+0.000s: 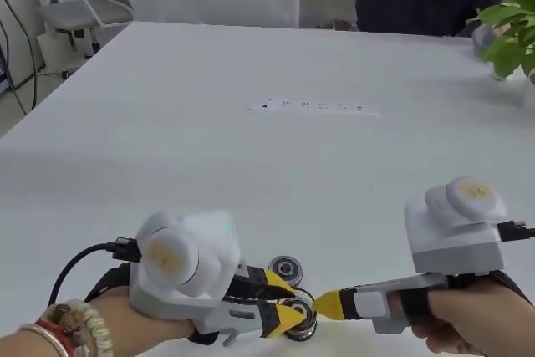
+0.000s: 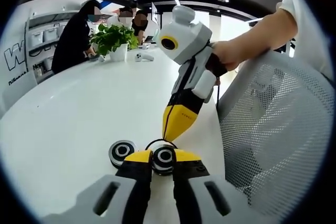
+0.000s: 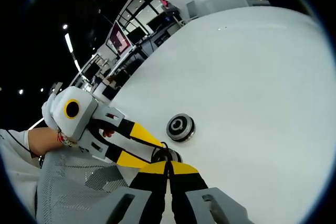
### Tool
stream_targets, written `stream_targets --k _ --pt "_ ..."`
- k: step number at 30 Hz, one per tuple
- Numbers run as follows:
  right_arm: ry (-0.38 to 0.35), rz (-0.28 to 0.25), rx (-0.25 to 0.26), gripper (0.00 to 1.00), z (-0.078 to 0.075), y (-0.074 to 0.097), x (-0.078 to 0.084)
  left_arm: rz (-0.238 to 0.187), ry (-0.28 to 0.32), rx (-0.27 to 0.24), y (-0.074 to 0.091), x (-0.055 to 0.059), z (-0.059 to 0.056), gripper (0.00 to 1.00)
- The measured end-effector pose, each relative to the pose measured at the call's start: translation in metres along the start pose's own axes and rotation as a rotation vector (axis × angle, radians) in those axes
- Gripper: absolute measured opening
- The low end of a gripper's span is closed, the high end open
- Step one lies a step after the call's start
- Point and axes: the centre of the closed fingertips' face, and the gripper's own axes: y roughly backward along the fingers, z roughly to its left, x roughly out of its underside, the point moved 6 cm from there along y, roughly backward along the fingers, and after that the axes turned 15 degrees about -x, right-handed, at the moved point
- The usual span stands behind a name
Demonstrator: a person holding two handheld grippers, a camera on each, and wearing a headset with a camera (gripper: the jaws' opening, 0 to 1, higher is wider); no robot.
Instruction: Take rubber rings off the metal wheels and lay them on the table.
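1. Head view: the left gripper (image 1: 288, 298) is low and close to the person. Its two jaws are open just wide enough to squeeze a metal wheel (image 1: 303, 323) between their yellow tips.
2. The right gripper (image 1: 322, 305) points its yellow tips straight at the left jaws. The two sets of tips nearly touch.
3. The right jaws are pressed together and I can see no gap between them. They pinch a thin black rubber ring (image 2: 154, 141).
4. In the left gripper view, the ring is a thin loop. It runs from the right gripper's pinched tips down to the top of the wheel held between the left jaws. The lower part of the loop sits on that wheel.
5. A second wheel (image 1: 286, 270) lies flat on the white table (image 1: 251, 165). It is just beside the left jaws, on the outer side of one jaw. No gripper touches it. It has a dark band around its rim.
6. In the right gripper view, the second wheel lies a little ahead of the right jaws' tips. The held wheel is right at those tips and mostly hidden behind them.
7. Far ahead of both pairs of jaws, a white power strip (image 1: 313, 107) lies on the table. A green plant (image 1: 510, 31) stands at the far corner.
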Motion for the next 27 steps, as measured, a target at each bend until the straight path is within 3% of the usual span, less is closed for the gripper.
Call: stream_targets --k 10,16,27 --pt "-0.022 -0.029 0.002 0.00 -0.003 0.003 -0.003 -0.009 -0.007 -0.002 0.006 -0.005 0.002 0.16" --pt "-0.039 -0.045 0.000 0.00 -0.003 0.005 -0.004 -0.008 0.016 0.005 0.010 -0.008 0.003 0.25" --pt "-0.047 -0.069 0.009 0.00 -0.004 0.008 -0.006 -0.033 0.006 -0.021 0.017 -0.016 0.009 0.27"
